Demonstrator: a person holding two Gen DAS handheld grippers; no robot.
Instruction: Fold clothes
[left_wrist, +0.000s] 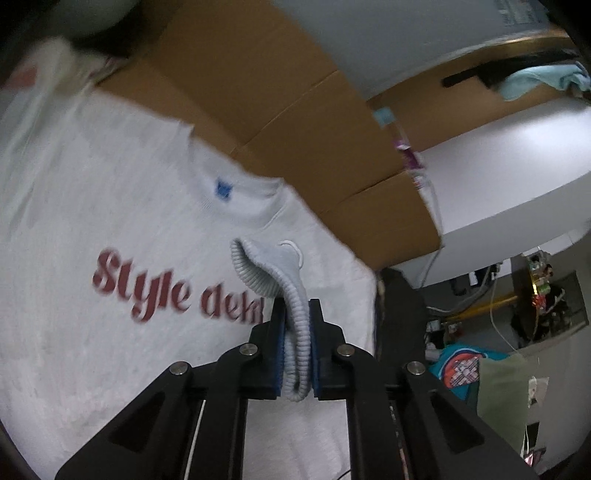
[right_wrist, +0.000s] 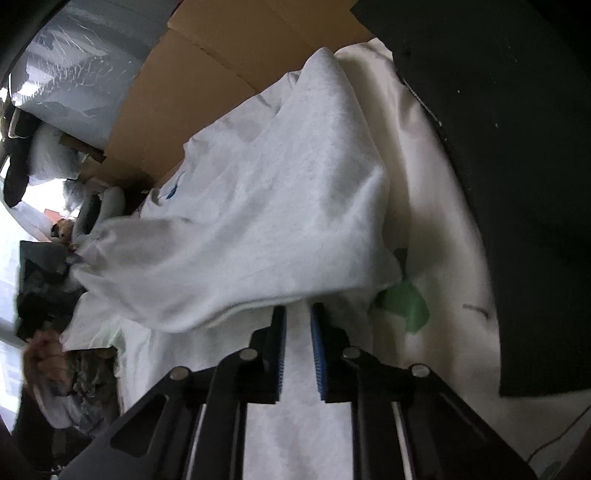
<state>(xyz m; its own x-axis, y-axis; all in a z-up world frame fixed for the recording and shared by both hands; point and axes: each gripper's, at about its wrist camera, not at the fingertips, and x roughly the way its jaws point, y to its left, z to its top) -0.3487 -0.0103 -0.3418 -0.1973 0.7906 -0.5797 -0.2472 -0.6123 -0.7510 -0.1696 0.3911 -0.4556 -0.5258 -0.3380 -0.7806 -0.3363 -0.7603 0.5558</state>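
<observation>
Left wrist: my left gripper (left_wrist: 297, 314) pinched on ribbed cuff (left_wrist: 295, 332), grey sweatshirt (left_wrist: 110, 184) ahead-left of my fingers, right wrist: my right gripper (right_wrist: 297, 317) nearly closed, sweatshirt fabric between pads, bulk bunched just ahead, cardboard (right_wrist: 166, 92) beyond.

Both wrist views look steeply down, close over the same white sweatshirt (left_wrist: 110, 184) and cardboard (right_wrist: 166, 110).

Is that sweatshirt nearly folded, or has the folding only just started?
Only just started, it seems. Done: both tongs have a grip. The left tongs are shut on a ribbed cuff of the grey sweatshirt, whose red lettering lies open to view. In hand: the right tongs pinch grey fabric of what looks like the same garment, which bunches loosely over a white cloth. Left: no neat fold shows yet.
</observation>
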